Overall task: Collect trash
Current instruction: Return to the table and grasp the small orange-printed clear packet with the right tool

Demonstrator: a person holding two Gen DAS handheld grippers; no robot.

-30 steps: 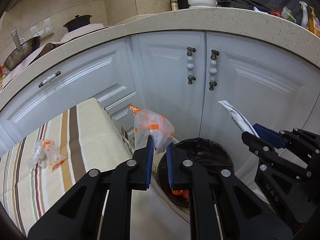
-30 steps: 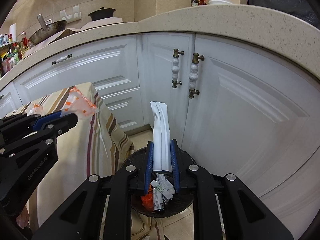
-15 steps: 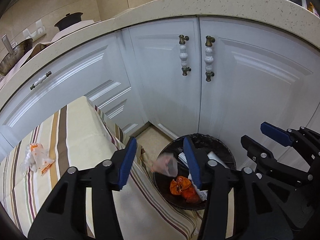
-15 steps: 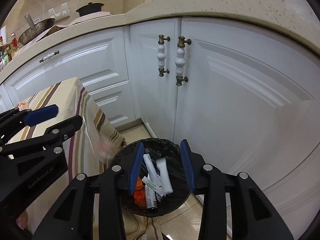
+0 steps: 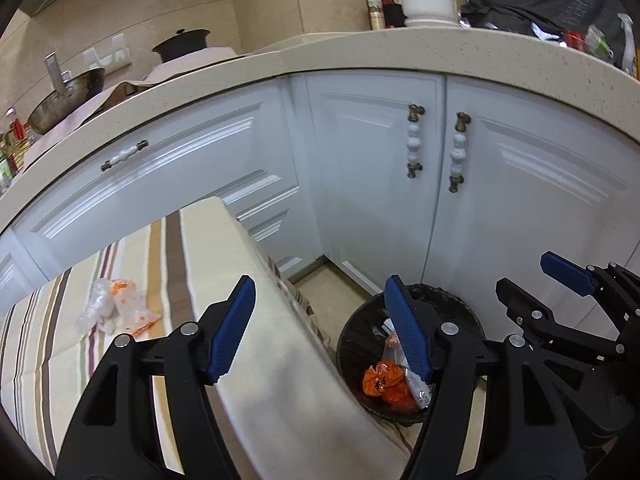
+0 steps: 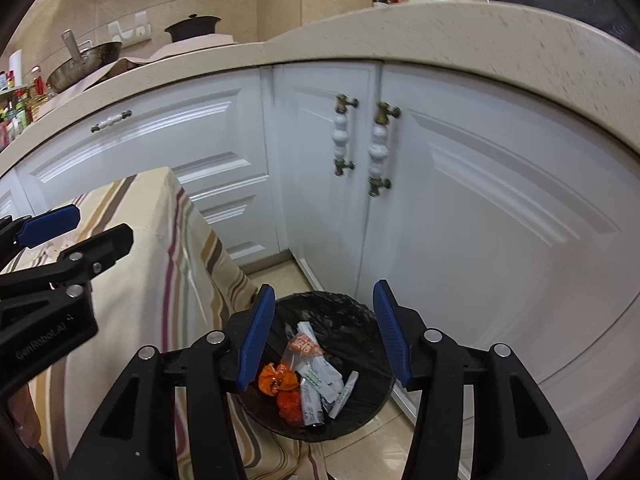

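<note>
Both tongs (image 5: pixel 320 304) (image 6: pixel 324 300) opening, empty | black bin (image 6: pixel 360 312): orange wrappers (image 6: pixel 276 378), white packets (image 6: pixel 316 380), possibly more beneath

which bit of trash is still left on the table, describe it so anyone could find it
Start at the table with the striped cloth beside the white cabinets. On the cloth lies a crumpled clear wrapper with orange print, alone on the fabric. Every other wrapper in view sits down in the black bin on the floor.
</note>
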